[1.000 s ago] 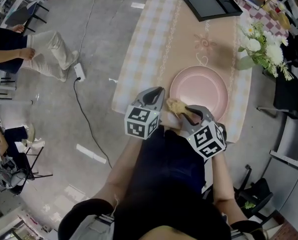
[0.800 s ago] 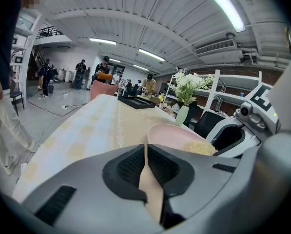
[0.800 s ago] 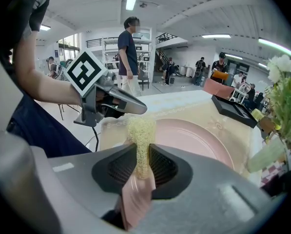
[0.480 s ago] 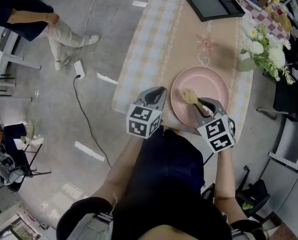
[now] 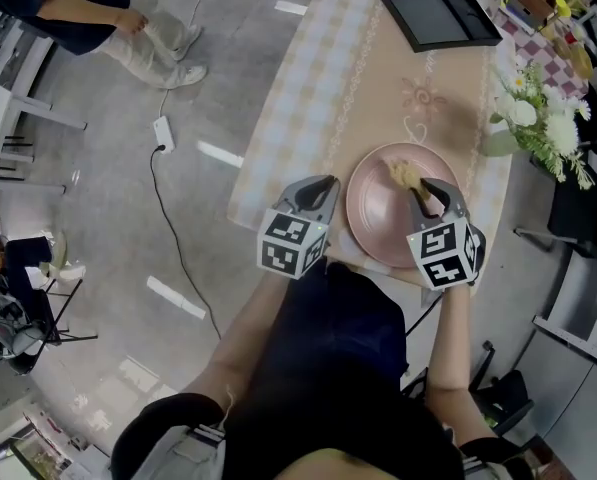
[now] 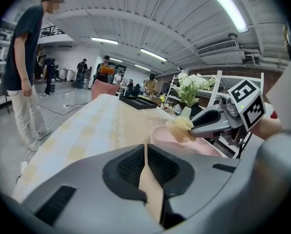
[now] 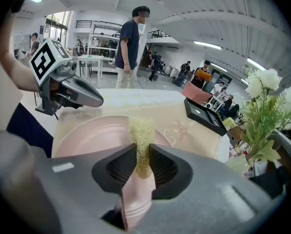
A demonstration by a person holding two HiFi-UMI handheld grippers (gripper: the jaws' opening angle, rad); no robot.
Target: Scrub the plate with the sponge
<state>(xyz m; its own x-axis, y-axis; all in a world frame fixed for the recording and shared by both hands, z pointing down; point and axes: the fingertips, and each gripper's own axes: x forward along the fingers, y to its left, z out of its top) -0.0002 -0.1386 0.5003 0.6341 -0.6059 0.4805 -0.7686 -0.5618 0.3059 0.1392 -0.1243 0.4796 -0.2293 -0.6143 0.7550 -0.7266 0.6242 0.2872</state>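
Plate [image 5: 383,218] being seen in pale pink, sponge [image 5: 406,175] in straw yellow, tablecloth [image 5: 378,88] in peach with pale checked border, tray [image 5: 440,15] in black

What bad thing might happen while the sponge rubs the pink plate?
1. The plate lies close to the near edge of the table, and the left gripper is shut beside it, not holding it. A hard scrub might slide it off.
2. The right gripper pinches just one end of the sponge, so it may slip out.
3. The flowers stand near the plate's right side; a wide swing might knock them.
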